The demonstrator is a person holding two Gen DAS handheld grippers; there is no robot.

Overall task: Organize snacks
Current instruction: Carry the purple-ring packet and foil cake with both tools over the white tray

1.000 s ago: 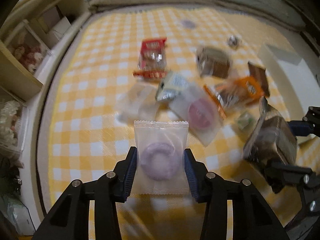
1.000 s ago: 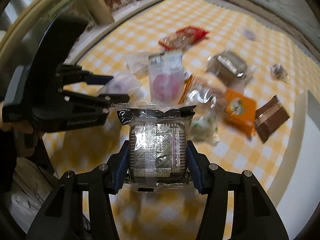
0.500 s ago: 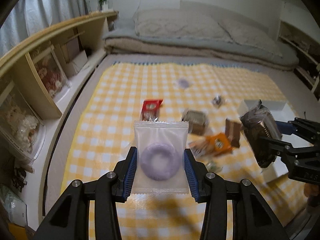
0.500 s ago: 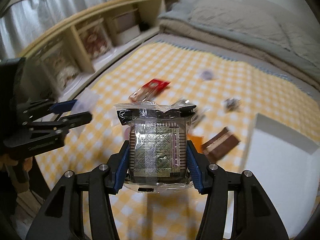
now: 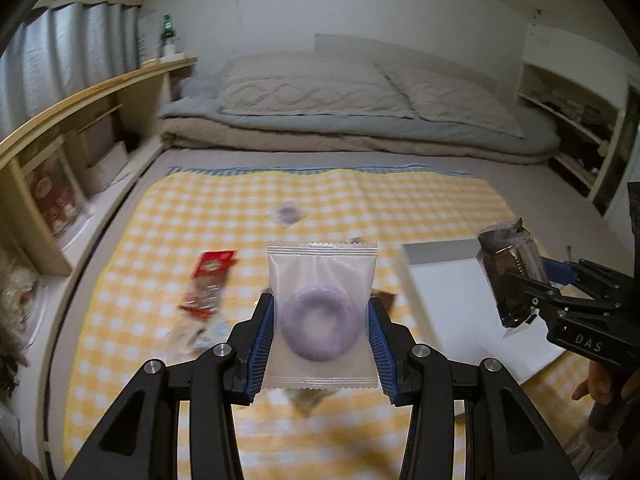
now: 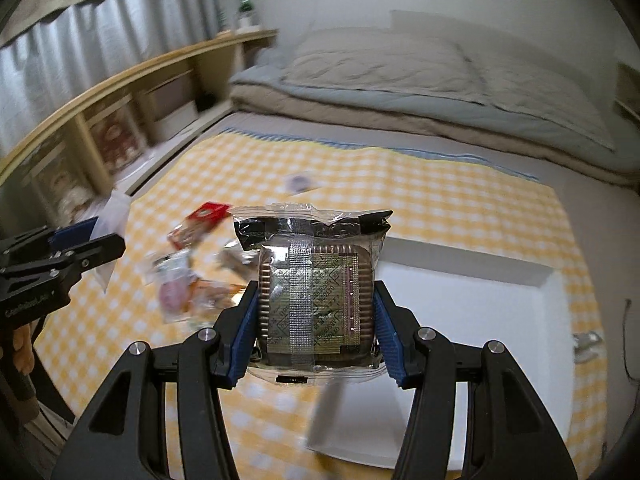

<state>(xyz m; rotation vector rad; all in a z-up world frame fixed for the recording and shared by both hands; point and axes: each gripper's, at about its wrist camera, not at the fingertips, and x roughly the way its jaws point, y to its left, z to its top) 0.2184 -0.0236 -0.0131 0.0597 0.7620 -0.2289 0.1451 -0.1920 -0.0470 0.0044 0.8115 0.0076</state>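
Snacks are being carried two at once, left hand-held gripper [image 5: 320, 336] clamping a doughnut packet [image 5: 321, 314], right hand-held gripper [image 6: 316, 328] clamping a wrapped biscuit pack [image 6: 316, 296], both above the checked cloth [image 5: 400, 204]; likely best lowering each level over the white tray [image 6: 472, 308] before letting go.

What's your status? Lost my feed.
Left claw shut on donut pack. Right claw shut on brown pack. White tray below, nothing in the way.
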